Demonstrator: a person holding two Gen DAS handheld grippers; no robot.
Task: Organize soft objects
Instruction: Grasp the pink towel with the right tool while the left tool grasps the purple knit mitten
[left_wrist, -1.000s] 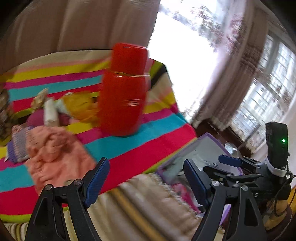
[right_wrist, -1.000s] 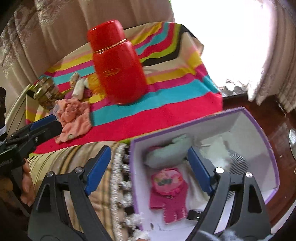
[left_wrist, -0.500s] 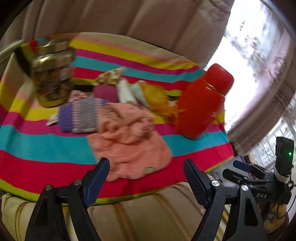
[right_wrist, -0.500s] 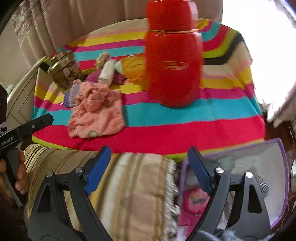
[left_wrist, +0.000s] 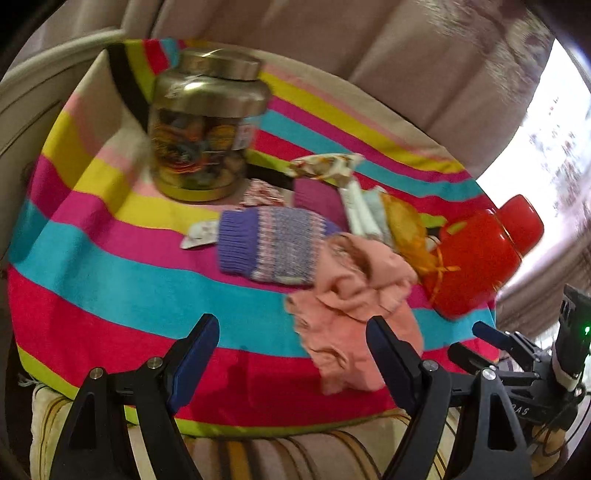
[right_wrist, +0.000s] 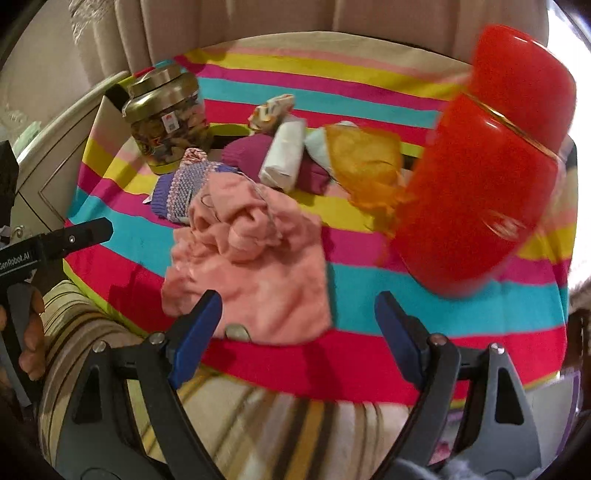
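We hold the right tool (right_wrist: 297, 328) spread wide and empty just over the near edge of the crumpled pink fleece cloth (right_wrist: 255, 258) on the striped tabletop (right_wrist: 406, 354), lined up to pinch it; our left tool (left_wrist: 291, 354) also gapes empty nearby.

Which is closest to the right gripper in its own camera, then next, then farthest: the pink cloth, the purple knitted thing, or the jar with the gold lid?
From the right gripper:
1. Pink cloth, just ahead, by the left finger.
2. Purple knitted thing, behind the cloth, to the left.
3. Jar, far back on the left.
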